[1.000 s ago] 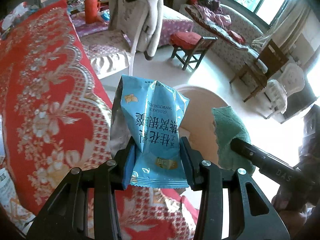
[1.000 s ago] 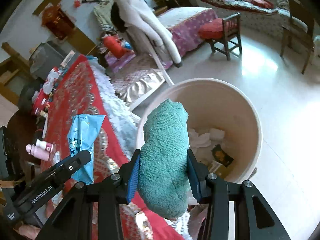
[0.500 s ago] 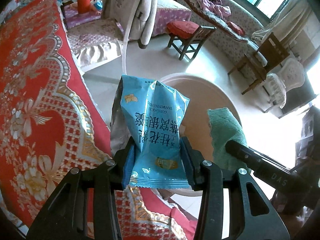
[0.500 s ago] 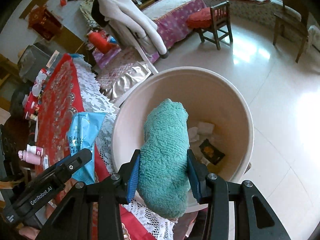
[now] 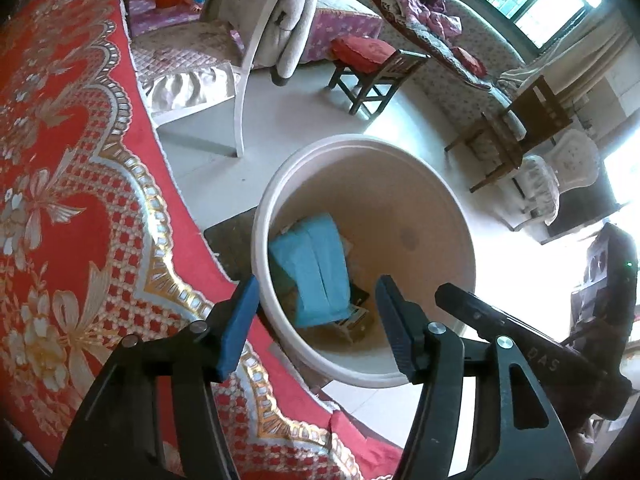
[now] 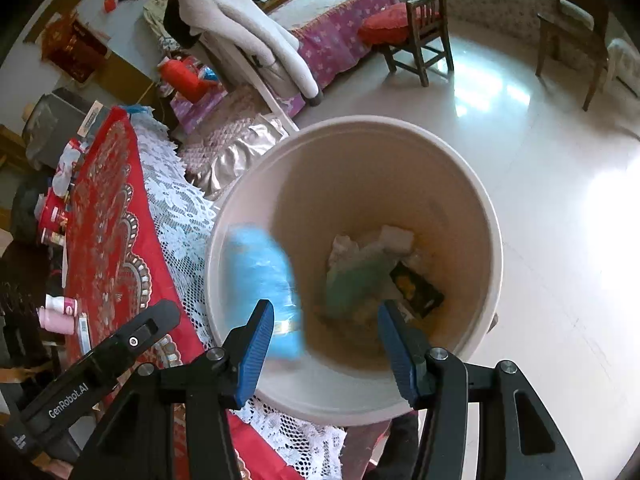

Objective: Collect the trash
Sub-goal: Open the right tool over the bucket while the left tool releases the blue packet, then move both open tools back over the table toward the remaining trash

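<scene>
A cream round bin [image 5: 448, 208] [image 6: 480, 200] stands on the floor beside the table. My left gripper [image 5: 316, 324] is open and empty above its near rim. The blue snack wrapper [image 5: 316, 268] lies inside the bin; in the right wrist view it [image 6: 264, 280] is blurred against the left inner wall. My right gripper [image 6: 326, 348] is open and empty over the bin. The green cloth [image 6: 356, 280] is blurred among paper scraps at the bin's bottom.
A table with a red patterned cloth [image 5: 60, 200] and white lace edge [image 6: 176, 216] lies to the left, with small bottles [image 6: 56, 312] on it. A white chair with a draped garment [image 5: 256, 40], a wooden stool with a red cushion [image 5: 368, 64] and more chairs stand on the floor.
Both grippers opened. The blue wrapper dropped from the left gripper and the green cloth from the right gripper into the bin. Both grippers moved further over the bin.
</scene>
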Available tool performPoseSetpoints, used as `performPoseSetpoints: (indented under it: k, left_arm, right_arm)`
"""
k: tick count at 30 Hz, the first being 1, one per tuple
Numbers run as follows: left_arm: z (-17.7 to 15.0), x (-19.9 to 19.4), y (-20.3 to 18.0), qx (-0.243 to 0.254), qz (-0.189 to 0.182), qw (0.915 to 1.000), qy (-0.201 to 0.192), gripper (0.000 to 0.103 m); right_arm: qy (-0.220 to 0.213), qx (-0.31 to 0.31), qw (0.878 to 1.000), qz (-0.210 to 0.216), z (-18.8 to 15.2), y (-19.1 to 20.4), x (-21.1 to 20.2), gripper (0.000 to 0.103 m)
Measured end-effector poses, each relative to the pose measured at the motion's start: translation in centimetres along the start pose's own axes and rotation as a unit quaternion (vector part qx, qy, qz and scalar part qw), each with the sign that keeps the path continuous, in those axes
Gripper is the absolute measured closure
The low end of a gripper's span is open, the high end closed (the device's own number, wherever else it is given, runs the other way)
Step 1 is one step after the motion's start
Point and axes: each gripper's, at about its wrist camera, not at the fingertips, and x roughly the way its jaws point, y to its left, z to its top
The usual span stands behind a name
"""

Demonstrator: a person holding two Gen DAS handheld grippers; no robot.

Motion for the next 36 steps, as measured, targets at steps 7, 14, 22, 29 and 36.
performPoseSetpoints:
  k: [7, 14, 22, 29, 36]
  left_arm:
    - [-1.0, -2.8, 0.7, -0.003, 0.033, 0.9991, -0.028, 0.044]
    - [-2.3, -5.7, 2.7, -0.016, 0.066, 0.9961, -0.056, 0.044]
    - [-4.0, -10.1, 6.4, -0.045, 0.1, 0.9902, -0.088, 0.044]
    - [-5.7, -13.8, 9.6, -0.074, 0.119, 0.9834, -0.115, 0.044]
    - [-8.0, -17.2, 12.3, -0.098, 0.139, 0.9768, -0.131, 0.044]
  right_arm:
    - [0.001, -0.011, 1.0, 0.005, -0.6, 1.3, 0.0, 0.051]
    - [-0.01, -0.036, 0.999, 0.015, -1.4, 4.1, -0.8, 0.05]
    - [-0.034, -0.093, 0.995, 0.001, -2.9, 8.6, -1.8, 0.05]
    - [-0.052, -0.144, 0.988, -0.006, -4.4, 12.4, -2.8, 0.046]
    - [-0.059, -0.18, 0.982, 0.005, -6.4, 16.1, -3.2, 0.045]
